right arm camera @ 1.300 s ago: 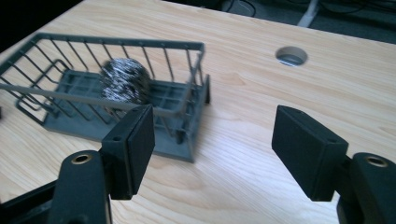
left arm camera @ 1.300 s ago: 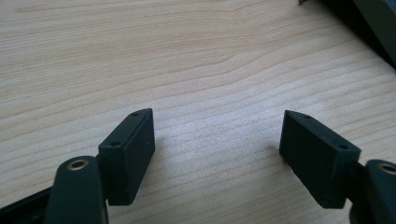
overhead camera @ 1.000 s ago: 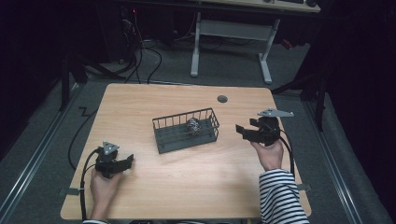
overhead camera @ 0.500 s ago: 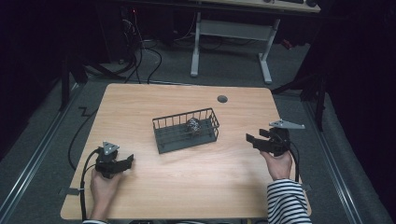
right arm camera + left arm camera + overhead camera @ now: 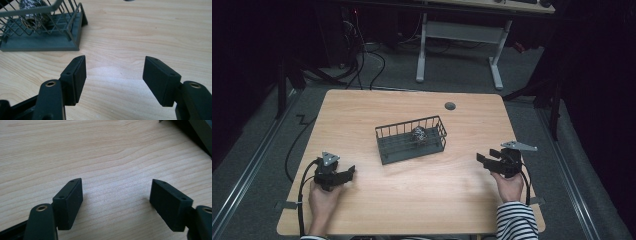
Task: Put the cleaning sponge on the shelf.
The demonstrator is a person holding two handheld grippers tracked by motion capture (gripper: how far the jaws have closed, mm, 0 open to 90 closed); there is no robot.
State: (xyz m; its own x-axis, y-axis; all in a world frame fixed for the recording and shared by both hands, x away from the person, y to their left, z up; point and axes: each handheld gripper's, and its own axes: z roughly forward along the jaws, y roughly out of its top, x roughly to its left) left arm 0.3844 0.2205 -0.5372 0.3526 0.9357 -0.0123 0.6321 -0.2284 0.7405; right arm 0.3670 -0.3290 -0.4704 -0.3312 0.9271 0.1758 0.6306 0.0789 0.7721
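Observation:
A dark grey wire basket (image 5: pixel 410 140) stands in the middle of the wooden table (image 5: pixel 412 200), with a steel scouring ball (image 5: pixel 419 134) inside its right half. The basket (image 5: pixel 42 37) and ball (image 5: pixel 31 11) also appear at the upper left of the right gripper view. My left gripper (image 5: pixel 346 174) rests near the table's front left, held by a hand, open and empty (image 5: pixel 116 197). To the right of the basket, near the table's right edge, my right gripper (image 5: pixel 484 158) is open with nothing between its jaws (image 5: pixel 115 72).
A round dark grommet (image 5: pixel 450 106) sits in the table near the far edge. A cable (image 5: pixel 294 165) trails off the left side. Beyond the table stands a white desk frame (image 5: pixel 457 50) on dark floor. Bare wood lies around the basket.
My right gripper has pulled back from the basket's right end toward the person and the right edge, staying open. The left gripper has not moved.

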